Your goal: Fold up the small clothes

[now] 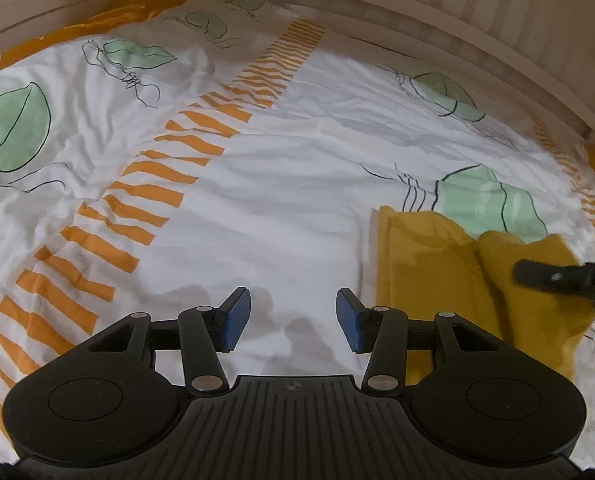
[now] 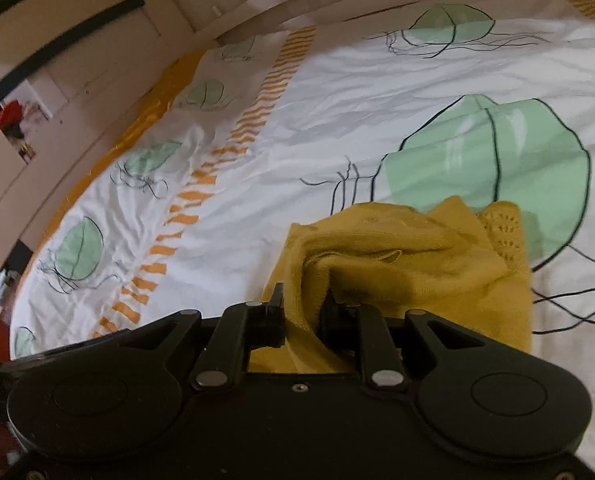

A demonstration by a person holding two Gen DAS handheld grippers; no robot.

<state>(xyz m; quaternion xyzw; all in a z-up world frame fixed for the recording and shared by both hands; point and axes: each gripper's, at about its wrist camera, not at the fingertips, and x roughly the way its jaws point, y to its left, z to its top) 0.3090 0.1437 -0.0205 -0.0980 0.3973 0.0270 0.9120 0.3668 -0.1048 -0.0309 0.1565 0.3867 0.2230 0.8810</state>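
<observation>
A mustard-yellow knit garment point(image 1: 449, 276) lies bunched on the bed cover, to the right of my left gripper point(image 1: 293, 320). The left gripper is open and empty, its blue pads over bare white cover. In the right wrist view my right gripper point(image 2: 303, 312) is shut on a fold of the yellow garment point(image 2: 397, 256), which rises in a bunched heap ahead of the fingers. The right gripper also shows in the left wrist view point(image 1: 565, 276) as a dark blurred arm over the garment.
The bed cover point(image 1: 257, 184) is white with green leaf prints and orange striped bands. A pale wooden bed frame point(image 1: 457, 40) runs along the far edge. Cream cupboard doors point(image 2: 77, 52) stand to the left beyond the bed.
</observation>
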